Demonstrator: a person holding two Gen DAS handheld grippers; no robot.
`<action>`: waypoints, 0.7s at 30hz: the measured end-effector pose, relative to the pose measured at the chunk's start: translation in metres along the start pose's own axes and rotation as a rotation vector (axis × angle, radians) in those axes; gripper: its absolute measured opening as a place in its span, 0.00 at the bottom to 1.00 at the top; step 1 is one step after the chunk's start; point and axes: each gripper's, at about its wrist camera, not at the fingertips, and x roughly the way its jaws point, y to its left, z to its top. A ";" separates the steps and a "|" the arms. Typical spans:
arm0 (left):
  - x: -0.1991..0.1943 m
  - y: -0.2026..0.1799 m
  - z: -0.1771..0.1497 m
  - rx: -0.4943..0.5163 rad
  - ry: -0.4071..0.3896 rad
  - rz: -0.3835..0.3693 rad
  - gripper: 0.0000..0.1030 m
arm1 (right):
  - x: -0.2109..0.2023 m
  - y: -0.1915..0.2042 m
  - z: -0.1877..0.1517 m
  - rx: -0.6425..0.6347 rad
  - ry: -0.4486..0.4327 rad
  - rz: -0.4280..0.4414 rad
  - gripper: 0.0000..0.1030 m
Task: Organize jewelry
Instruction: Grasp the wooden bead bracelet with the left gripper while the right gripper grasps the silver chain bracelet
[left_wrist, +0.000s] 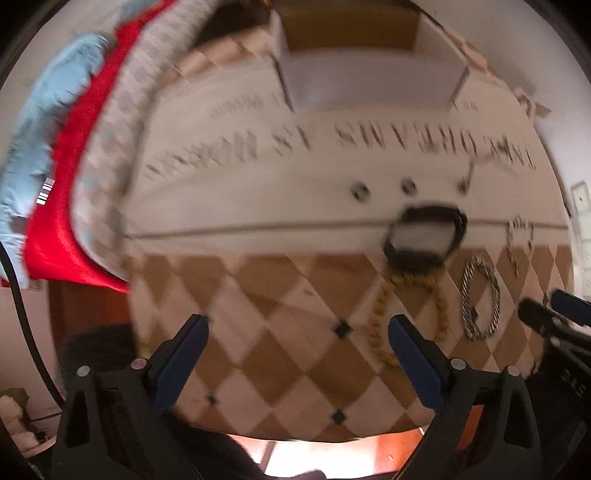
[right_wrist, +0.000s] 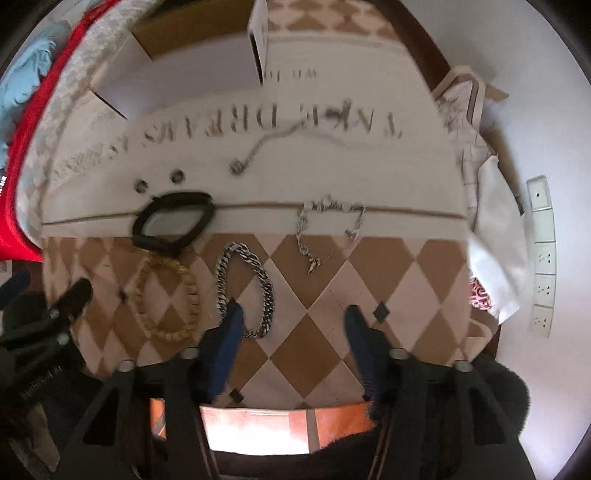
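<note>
Jewelry lies on a patterned cloth (right_wrist: 314, 343). A gold rope bracelet (right_wrist: 168, 295), a silver curb-chain bracelet (right_wrist: 245, 288), a black band (right_wrist: 173, 219), a thin pale bracelet (right_wrist: 327, 221), a thin chain with a ring (right_wrist: 266, 144) and two small studs (right_wrist: 177, 176) show in the right wrist view. My right gripper (right_wrist: 295, 321) is open and empty, its left finger just over the silver bracelet. My left gripper (left_wrist: 299, 332) is open and empty over the cloth, left of the gold bracelet (left_wrist: 410, 306), the black band (left_wrist: 424, 232) and the silver bracelet (left_wrist: 480, 295).
An open white cardboard box (left_wrist: 369, 74) stands at the far side of the cloth. Red, blue and patterned fabrics (left_wrist: 74, 166) are piled at the left. A white bag (right_wrist: 495, 236) lies at the right. A wall socket strip (right_wrist: 543, 258) is beyond it.
</note>
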 end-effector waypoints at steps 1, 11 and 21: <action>0.008 -0.004 -0.002 0.007 0.018 -0.006 0.90 | 0.012 0.002 -0.001 0.001 0.005 0.006 0.42; 0.054 -0.037 -0.014 0.053 0.054 -0.055 0.54 | 0.030 -0.004 0.003 0.027 0.017 0.026 0.41; 0.063 -0.074 -0.029 0.104 0.025 -0.089 0.07 | 0.047 -0.011 -0.001 0.021 0.040 0.010 0.41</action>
